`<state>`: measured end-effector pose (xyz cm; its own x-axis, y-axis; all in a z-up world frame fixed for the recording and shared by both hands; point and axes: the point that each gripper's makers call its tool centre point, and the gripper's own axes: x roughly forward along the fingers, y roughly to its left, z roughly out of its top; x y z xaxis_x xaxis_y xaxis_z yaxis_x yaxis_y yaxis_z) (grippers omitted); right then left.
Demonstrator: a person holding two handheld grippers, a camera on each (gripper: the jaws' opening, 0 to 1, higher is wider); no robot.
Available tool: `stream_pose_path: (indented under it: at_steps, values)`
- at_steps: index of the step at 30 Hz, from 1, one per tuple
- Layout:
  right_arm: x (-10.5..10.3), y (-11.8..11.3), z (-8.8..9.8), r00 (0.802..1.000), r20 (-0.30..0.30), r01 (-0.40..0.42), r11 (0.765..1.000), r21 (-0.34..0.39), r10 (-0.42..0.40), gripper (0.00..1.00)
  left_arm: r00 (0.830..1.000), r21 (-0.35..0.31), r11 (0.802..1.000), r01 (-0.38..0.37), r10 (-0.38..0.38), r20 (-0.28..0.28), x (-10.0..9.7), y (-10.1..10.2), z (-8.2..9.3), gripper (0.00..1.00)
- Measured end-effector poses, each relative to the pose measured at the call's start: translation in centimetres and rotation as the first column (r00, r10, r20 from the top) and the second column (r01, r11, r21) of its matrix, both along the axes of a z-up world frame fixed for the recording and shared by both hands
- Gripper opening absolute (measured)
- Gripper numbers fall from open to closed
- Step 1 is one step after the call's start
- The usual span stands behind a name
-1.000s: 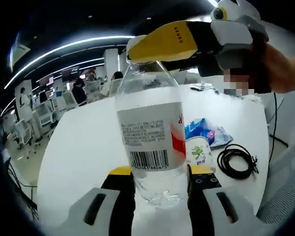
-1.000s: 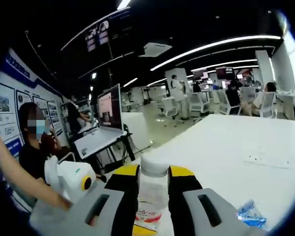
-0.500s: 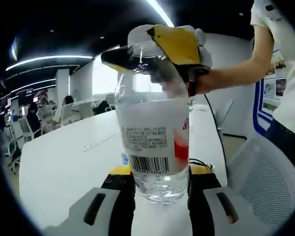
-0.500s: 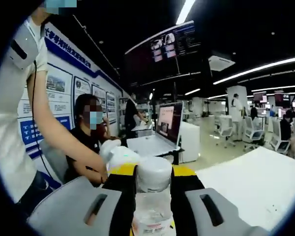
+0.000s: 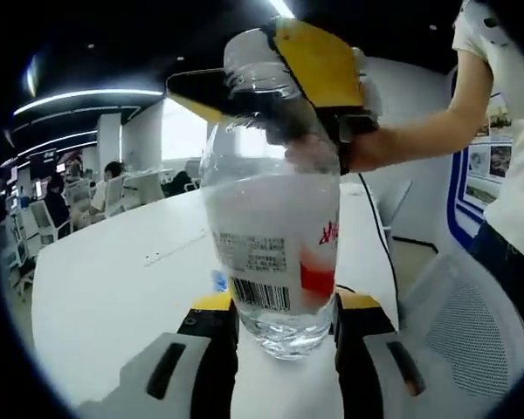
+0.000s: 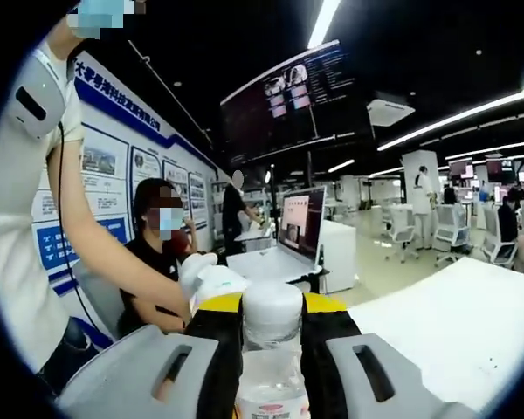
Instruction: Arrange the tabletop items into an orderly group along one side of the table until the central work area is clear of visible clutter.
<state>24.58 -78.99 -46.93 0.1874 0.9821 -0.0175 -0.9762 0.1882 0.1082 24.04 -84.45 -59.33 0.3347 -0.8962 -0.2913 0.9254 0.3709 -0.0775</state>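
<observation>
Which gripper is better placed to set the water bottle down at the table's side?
Left gripper: its jaws clamp the bottle low on the body, above the table. The right gripper only pinches the cap.

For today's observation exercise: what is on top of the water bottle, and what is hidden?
The right hand-held gripper clamps the water bottle at its white cap, yellow-tipped jaws either side. The left hand-held gripper holds the base. The bottle's neck is largely covered.

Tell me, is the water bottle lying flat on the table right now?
No, the water bottle stands upright between the left hand-held gripper's jaws, while the right hand-held gripper clamps its cap.
</observation>
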Motion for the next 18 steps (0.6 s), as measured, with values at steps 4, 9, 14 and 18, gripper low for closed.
stream_pose_path:
  at_steps: [4, 9, 14, 18]
  values:
    - [1.1, -0.5, 0.2, 0.999, -0.022, 0.044, 0.998, 0.042, -0.044, 0.20, 0.992, -0.053, 0.990, -0.129, 0.129, -0.007, 1.6, 1.3, 0.4, 0.52]
    - [2.2, -0.3, -0.5, 0.998, -0.015, 0.069, 0.997, 0.045, -0.068, 0.20, 0.981, -0.048, 0.980, -0.195, 0.195, -0.002, 1.8, 2.6, -0.6, 0.58]
    - [3.3, 0.0, -1.7, 0.996, -0.020, 0.084, 0.996, 0.030, -0.083, 0.21, 0.961, -0.067, 0.959, -0.274, 0.271, -0.050, 1.5, 4.2, -1.7, 0.62]
    - [4.4, 0.0, -3.0, 0.996, -0.023, 0.088, 0.996, 0.018, -0.087, 0.21, 0.951, -0.057, 0.950, -0.306, 0.303, -0.056, 0.6, 5.2, -2.5, 0.63]
